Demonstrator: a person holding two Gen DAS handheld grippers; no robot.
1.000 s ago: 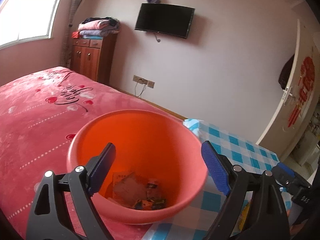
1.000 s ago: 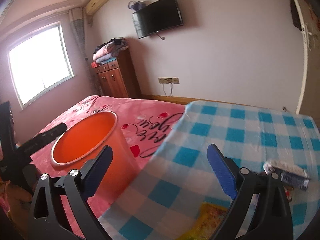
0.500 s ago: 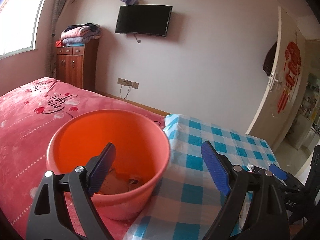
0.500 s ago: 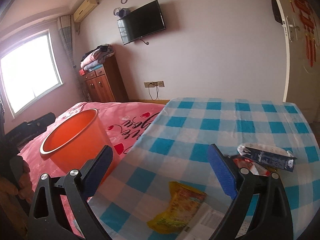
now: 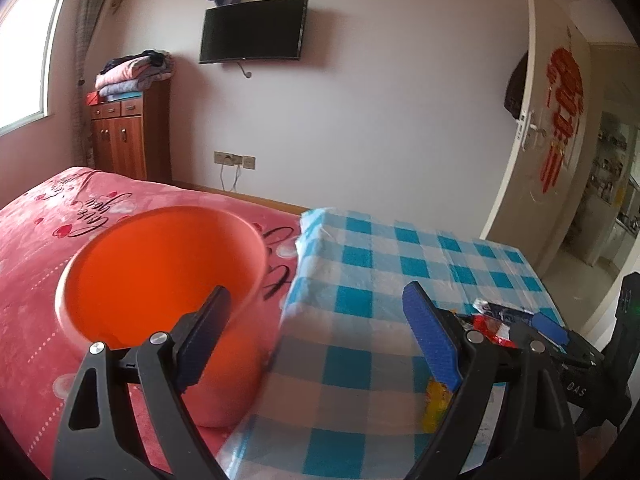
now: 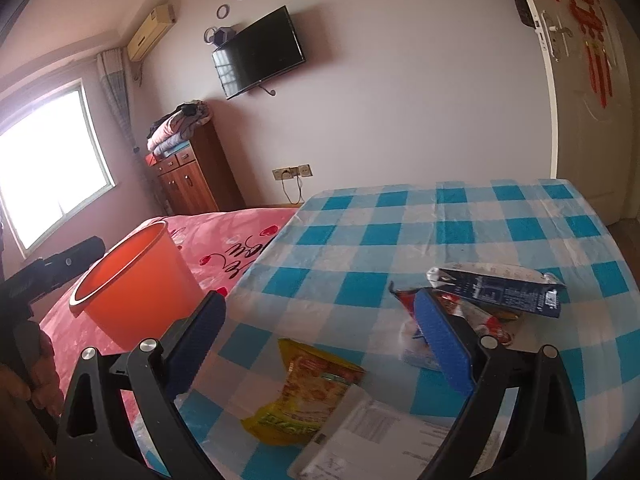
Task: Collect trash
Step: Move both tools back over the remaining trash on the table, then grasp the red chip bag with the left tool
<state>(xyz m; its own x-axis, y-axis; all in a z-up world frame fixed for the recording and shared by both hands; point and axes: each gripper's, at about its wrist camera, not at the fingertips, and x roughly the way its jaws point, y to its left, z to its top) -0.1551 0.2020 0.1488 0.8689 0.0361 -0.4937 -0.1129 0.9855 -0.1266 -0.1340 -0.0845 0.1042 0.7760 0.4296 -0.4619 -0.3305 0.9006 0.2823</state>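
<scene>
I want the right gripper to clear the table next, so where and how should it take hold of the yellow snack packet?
Probably grip the yellow snack packet across its crumpled upper end, coming down from above. It lies flat on the checked tablecloth, so only raised folds give purchase. Its lower right edge meets the white printed paper; the upper end lies clear, between the open right gripper fingers.

1. The left tongs (image 5: 318,332) stand with the jaws spread wide, nothing held between the blue pads.
2. The right tongs (image 6: 320,340) gape equally wide, also holding nothing.
3. A bare hand (image 6: 24,380) grips the left tongs' dark handle.
</scene>
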